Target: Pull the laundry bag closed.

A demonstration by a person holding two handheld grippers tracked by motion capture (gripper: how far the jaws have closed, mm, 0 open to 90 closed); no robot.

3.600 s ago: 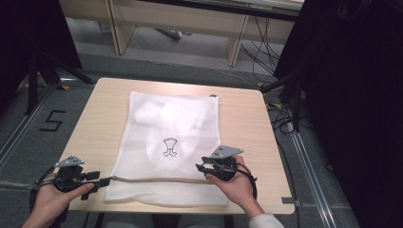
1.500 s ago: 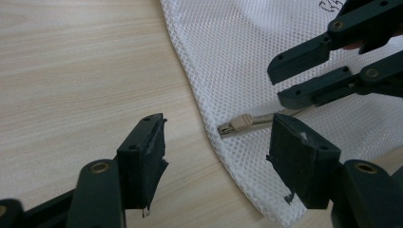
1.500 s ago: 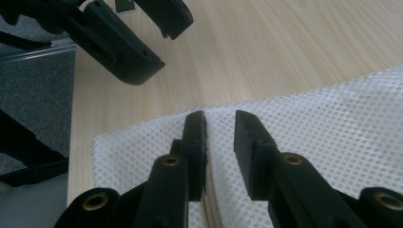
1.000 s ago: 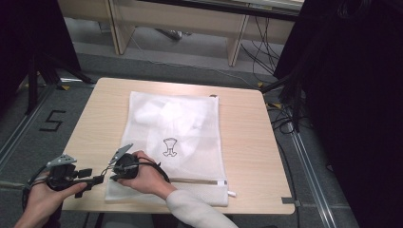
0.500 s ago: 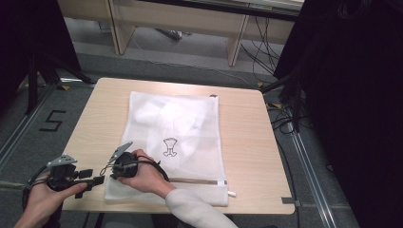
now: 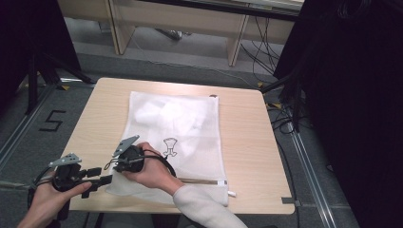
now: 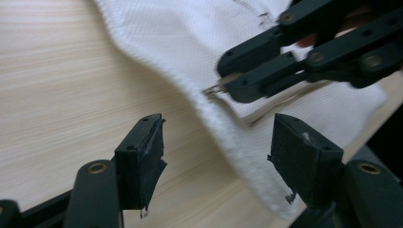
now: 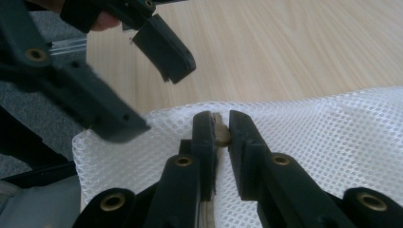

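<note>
Table [image 6: 247, 142]: light wood, middle of the high view, floor and cables beyond it.

Mesh laundry bag [image 6: 176, 128]: white, lies flat from upper centre down to the near edge. Its zipper line [image 6: 202, 181] runs along the bottom edge, left to right in the frame. We take that line as the axis the next pull follows: rightward, toward the tab end at lower right.

Right gripper [image 6: 119, 164]: crossed over to the bag's lower left corner. In the right gripper view its jaws are pinched on the zipper pull [image 8: 221, 133], a small brass-coloured piece, with mesh under it. It is the nearer hand to the work.

Left gripper [image 6: 102, 180]: just beside the same corner, lower left of the high view. Jaws stand wide apart, nothing between the pads; bag hem [image 7: 228, 142] lies ahead of them, close but untouched.

Obstruction: the left gripper's jaw crowds the corner; otherwise the zipper's run looks free.
</note>
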